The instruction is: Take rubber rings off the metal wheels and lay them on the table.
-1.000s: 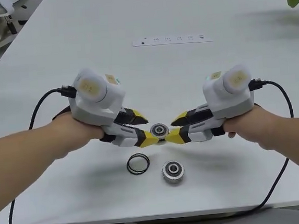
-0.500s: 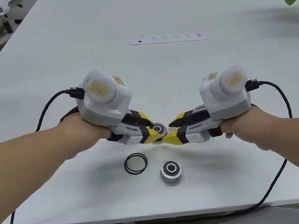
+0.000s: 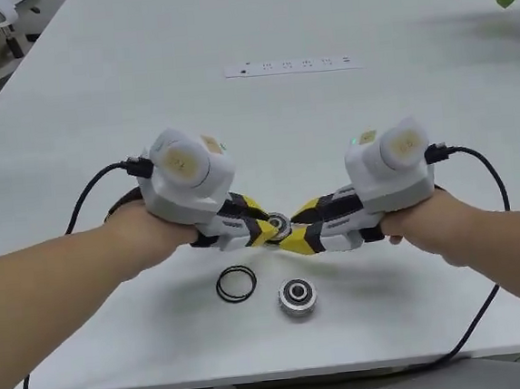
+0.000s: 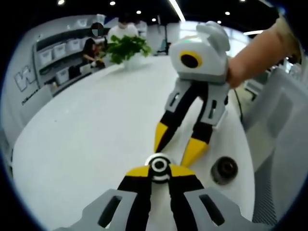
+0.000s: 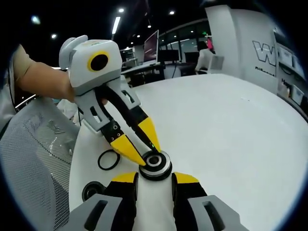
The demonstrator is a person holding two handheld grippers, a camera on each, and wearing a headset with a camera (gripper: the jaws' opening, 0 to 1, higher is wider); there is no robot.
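While it is kept clear of the tabletop (image 3: 395, 73), the held wheel (image 3: 278, 222) sits between both tools.
- Left gripper (image 5: 139, 153): fingers (image 5: 126, 144) nearly closed, pinching the held wheel's edge, probably to catch its rubber ring.
- Right gripper (image 4: 177, 147): fingers (image 4: 195, 147) part-open at the held wheel's width, clamped on its sides, apparently to steady it against the pull.
- Loose rubber ring (image 3: 237, 283): flat on the tabletop, nearer the person than the held wheel, slightly left.
- Second wheel (image 3: 297, 297): also nearer the person, slightly right; presumably parked within reach.
- Power strip (image 3: 292, 66): well beyond the held wheel.
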